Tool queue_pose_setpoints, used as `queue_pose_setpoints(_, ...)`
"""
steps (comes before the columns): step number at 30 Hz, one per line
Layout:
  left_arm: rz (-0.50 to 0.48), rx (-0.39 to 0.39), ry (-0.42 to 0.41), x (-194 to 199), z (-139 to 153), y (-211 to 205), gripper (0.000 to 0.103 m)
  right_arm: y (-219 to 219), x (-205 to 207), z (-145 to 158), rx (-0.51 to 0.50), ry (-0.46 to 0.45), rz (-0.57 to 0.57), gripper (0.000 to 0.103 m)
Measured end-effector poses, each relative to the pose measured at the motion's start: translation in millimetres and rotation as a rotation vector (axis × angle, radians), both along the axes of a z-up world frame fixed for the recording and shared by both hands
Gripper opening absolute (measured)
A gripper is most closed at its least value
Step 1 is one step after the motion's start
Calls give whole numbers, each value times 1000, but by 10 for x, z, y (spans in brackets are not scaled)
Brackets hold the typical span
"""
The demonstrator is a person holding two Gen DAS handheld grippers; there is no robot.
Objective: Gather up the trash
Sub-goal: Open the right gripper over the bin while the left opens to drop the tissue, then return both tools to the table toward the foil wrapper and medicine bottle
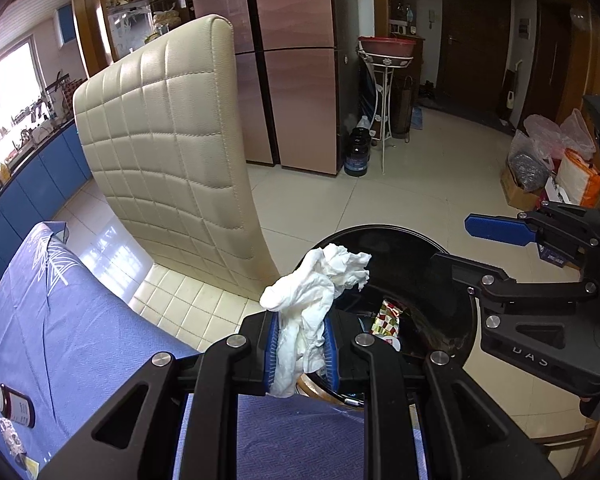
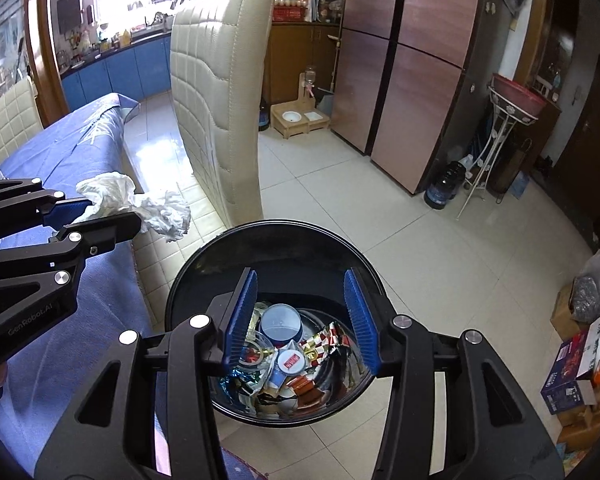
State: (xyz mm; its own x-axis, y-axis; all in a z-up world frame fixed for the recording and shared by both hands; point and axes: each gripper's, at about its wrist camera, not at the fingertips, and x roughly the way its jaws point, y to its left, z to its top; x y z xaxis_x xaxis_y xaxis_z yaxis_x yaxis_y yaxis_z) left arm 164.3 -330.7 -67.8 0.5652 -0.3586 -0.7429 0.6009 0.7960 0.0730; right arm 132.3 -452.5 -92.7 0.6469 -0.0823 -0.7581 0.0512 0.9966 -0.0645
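My left gripper (image 1: 300,344) is shut on a crumpled white tissue (image 1: 320,284), held at the table's edge just left of the black trash bin (image 1: 404,240). The tissue (image 2: 140,204) and left gripper (image 2: 96,212) also show in the right wrist view. My right gripper (image 2: 300,316) is open and empty, hovering over the mouth of the bin (image 2: 204,264), which holds several cups and wrappers (image 2: 288,356). It shows in the left wrist view (image 1: 460,248), with one blue pad (image 1: 500,231) in sight.
A cream quilted chair (image 1: 160,140) stands between table and bin. The table has a blue cloth (image 1: 60,320) with a small dark bottle (image 1: 16,404). Bags and boxes (image 2: 580,352) sit on the floor at right; a fridge (image 2: 412,60) stands behind.
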Motion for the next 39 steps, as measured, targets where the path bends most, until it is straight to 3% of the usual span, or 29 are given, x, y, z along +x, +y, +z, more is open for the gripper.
queue_pose_setpoints(8, -23, 6, 1, -11, -17, -97, 20, -107, -70, -16, -9, 6, -30, 48)
queue_pose_setpoints(10, -23, 0, 14, 0, -23, -111, 34, -134, -85, -11, -8, 5, -40, 48)
queue_pose_setpoints(12, -12, -9, -8, -10, 1, -107, 64, -145, -85, -13, -8, 7, -46, 48)
queue_pose_setpoints(14, -11, -26, -30, -32, 36, -104, 70, -165, -96, -13, -9, 7, -52, 48)
queue_pose_setpoints(27, 29, -12, -43, -86, 89, 41, 71, -40, -157, 47, -14, -2, -29, 48)
queue_pose_setpoints(39, 143, -10, -58, -172, 172, 670, 71, 521, -58, 158, -11, -26, 95, 48)
